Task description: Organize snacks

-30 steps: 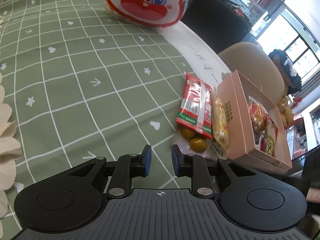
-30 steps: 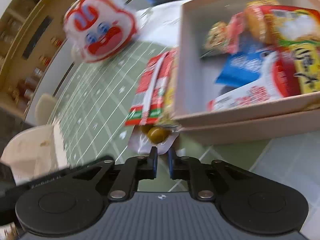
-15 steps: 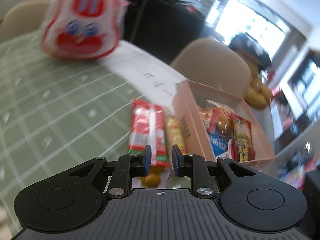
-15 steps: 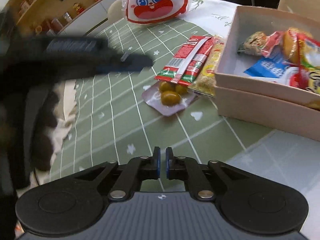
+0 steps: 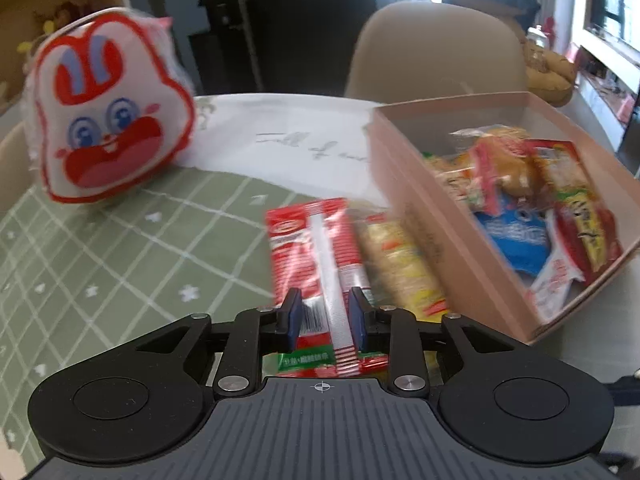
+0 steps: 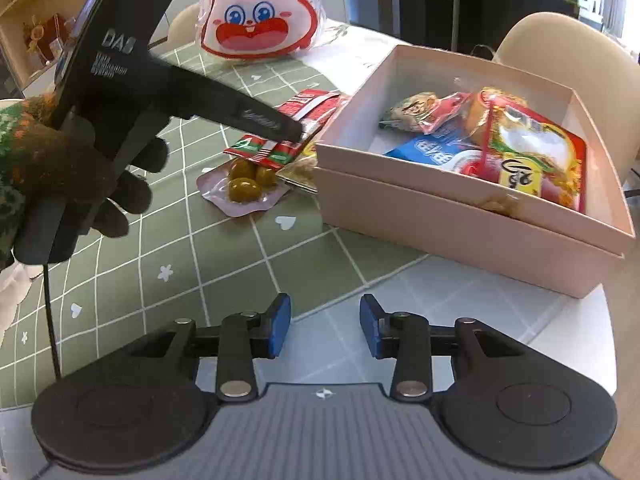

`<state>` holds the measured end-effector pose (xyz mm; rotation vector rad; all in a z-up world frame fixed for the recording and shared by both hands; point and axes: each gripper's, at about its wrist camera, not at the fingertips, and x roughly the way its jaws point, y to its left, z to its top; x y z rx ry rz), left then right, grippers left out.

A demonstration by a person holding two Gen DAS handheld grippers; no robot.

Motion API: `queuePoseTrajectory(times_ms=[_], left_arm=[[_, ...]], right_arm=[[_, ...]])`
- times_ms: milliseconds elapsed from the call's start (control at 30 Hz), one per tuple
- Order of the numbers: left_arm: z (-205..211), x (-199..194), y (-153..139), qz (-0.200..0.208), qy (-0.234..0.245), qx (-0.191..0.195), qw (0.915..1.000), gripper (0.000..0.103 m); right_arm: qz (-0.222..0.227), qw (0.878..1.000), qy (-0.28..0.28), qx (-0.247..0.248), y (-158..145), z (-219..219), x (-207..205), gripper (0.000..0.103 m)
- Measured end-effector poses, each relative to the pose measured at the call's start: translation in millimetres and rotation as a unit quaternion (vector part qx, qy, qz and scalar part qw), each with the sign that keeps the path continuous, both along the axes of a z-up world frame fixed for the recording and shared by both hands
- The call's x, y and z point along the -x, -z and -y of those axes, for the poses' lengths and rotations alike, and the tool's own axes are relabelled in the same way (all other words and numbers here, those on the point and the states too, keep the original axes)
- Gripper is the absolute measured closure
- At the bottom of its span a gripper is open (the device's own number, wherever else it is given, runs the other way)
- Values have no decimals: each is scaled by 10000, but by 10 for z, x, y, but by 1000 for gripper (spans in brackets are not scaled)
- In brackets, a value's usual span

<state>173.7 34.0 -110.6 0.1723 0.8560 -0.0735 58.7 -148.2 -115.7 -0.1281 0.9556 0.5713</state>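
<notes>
L gripper [image 5: 325, 316] low over the green cloth, jaws part-open either side of the red snack packet [image 5: 316, 256] just beside the pink box [image 6: 460, 220], grip contact unclear w/ motion blur, while R gripper [image 6: 325, 322] hangs back, wide open, empty, packet's near end hidden behind L tool.

You have one pink box [image 6: 460, 216], one rabbit-face bag [image 6: 258, 10], one red packet [image 5: 316, 256], one yellow packet [image 5: 400, 264] and one olive pouch [image 6: 244, 192] holding three olives. Two beige chairs [image 5: 436, 48].
</notes>
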Motion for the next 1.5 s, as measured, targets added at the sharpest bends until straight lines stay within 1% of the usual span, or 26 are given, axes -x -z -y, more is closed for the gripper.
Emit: queuePoseTrajectory(times_ms=[67, 167, 200, 233, 300, 367, 433, 500, 533, 600, 633, 700, 733, 867, 900, 967, 1000, 1033, 1067, 1100, 1133, 1167, 1300, 1400, 1467, 1500], left_arm=[[-104, 7, 2, -34, -185, 8, 9998, 69], [-274, 61, 39, -109, -396, 189, 9990, 69], [-315, 85, 52, -130, -441, 223, 9987, 69], [-353, 108, 66, -161, -480, 246, 9984, 69], [-431, 152, 93, -241, -618, 279, 9974, 69], [-546, 279, 50, -195, -871, 489, 9948, 74], [-585, 441, -75, -86, -948, 756, 9926, 74], [-503, 616, -183, 3, -646, 1113, 9917, 74], [-415, 669, -208, -1, -441, 1153, 9924, 73], [-233, 715, -204, 19, -103, 991, 9950, 73], [-160, 708, -177, 63, -9, 850, 9964, 70], [-78, 643, -86, 48, -23, 609, 9981, 73], [-56, 599, -34, -27, -20, 564, 9984, 73], [-20, 554, 26, -109, 179, 503, 9985, 57], [-10, 543, 31, -182, 282, 491, 9982, 48], [-11, 532, 70, -213, 428, 426, 9979, 42], [-13, 528, 84, -214, 464, 459, 9976, 37], [-27, 524, 103, -225, 453, 549, 9972, 31], [-53, 502, 129, -294, 373, 640, 9968, 32], [-79, 468, 180, -471, 264, 747, 9957, 32], [-99, 473, 188, -337, 231, 805, 9959, 32], [-106, 485, 193, -314, 166, 842, 9958, 32], [-159, 487, 183, -266, 97, 1024, 9943, 35], [-248, 513, 170, -284, 9, 1288, 9913, 36], [-311, 594, 143, -279, -144, 1472, 9886, 36], [-356, 656, 130, -268, -262, 1567, 9869, 36]], right_arm=[[7, 10000, -4, -16, 7, 9, 0, 61], [26, 9999, -122, -38, 20, -26, 7, 47], [26, 9999, -122, -38, 20, -26, 7, 39], [35, 9998, -189, -32, 30, -61, 17, 34], [100, 9994, -316, 37, 60, -144, 49, 27], [131, 9992, -380, 60, 75, -177, 55, 22], [147, 9991, -392, 52, 82, -180, 62, 19], [159, 9993, -345, -62, 91, -156, 70, 18], [142, 9993, -329, -118, 94, -149, 74, 17], [100, 9992, -335, -167, 92, -137, 54, 15], [101, 9992, -364, -142, 92, -140, 55, 15], [149, 9989, -438, -53, 97, -158, 70, 15], [182, 9988, -464, -8, 101, -165, 86, 15], [302, 9982, -507, 92, 119, -169, 139, 15], [327, 9981, -518, 90, 126, -168, 148, 14], [368, 9977, -557, 112, 140, -186, 167, 11], [393, 9974, -586, 153, 148, -205, 177, 9], [415, 9970, -615, 197, 155, -218, 188, 7], [446, 9966, -643, 255, 163, -234, 202, 7], [474, 9962, -658, 315, 172, -254, 218, 5], [476, 9961, -657, 339, 178, -262, 231, 3], [470, 9963, -640, 331, 183, -258, 241, 2], [458, 9960, -695, 334, 190, -247, 245, 0], [419, 9956, -780, 309, 185, -242, 211, 0], [417, 9955, -783, 320, 150, -242, 197, 8], [380, 9952, -853, 278, 126, -241, 191, 16]])
